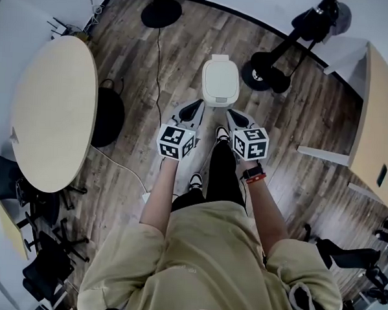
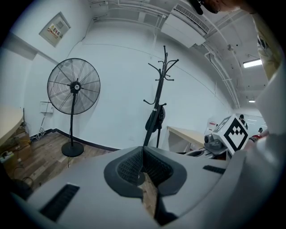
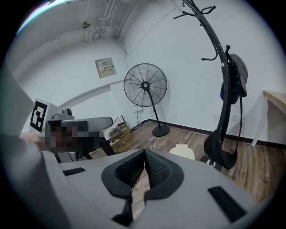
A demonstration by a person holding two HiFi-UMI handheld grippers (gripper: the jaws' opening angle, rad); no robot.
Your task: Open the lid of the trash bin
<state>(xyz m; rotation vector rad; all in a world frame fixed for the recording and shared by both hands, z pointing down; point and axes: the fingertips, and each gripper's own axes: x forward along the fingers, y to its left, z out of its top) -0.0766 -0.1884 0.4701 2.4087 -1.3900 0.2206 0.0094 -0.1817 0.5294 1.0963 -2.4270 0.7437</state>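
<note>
White plastic trash bin point(image 1: 220, 83), a box with rounded corners and a smooth lid lying flat and closed, stands on the floor straight ahead of the person, just beyond both gripper tips. In the right gripper view it shows as a small pale shape point(image 3: 182, 152) past the jaws. Beneath everything runs the grey-brown wood-plank floor point(image 1: 186, 47), matte and streaked with grain. To the left is the round table with a smooth pale beige top point(image 1: 53, 111). A black pedestal fan with a round wire cage point(image 2: 73, 87) stands on a disc base by the white wall. A black metal coat rack with curved hooks point(image 2: 158, 103) rises on a thin pole near the bin, something dark hanging from it. The person wears a loose sand-coloured shirt point(image 1: 208, 262) and black trousers, one shoe set near the bin's front. The left gripper point(image 1: 195, 107), grey moulded plastic carrying a cube of black-and-white square markers, points toward the bin's near left corner. Its ribbed dark rubber pads point(image 2: 129, 167) meet at the tips with nothing held, only a thin wedge of floor showing lower down. The right gripper point(image 1: 231, 114), of the same build, points toward the near right corner. Its pads point(image 3: 158, 167) are likewise pressed together at the tips and grip nothing.
</note>
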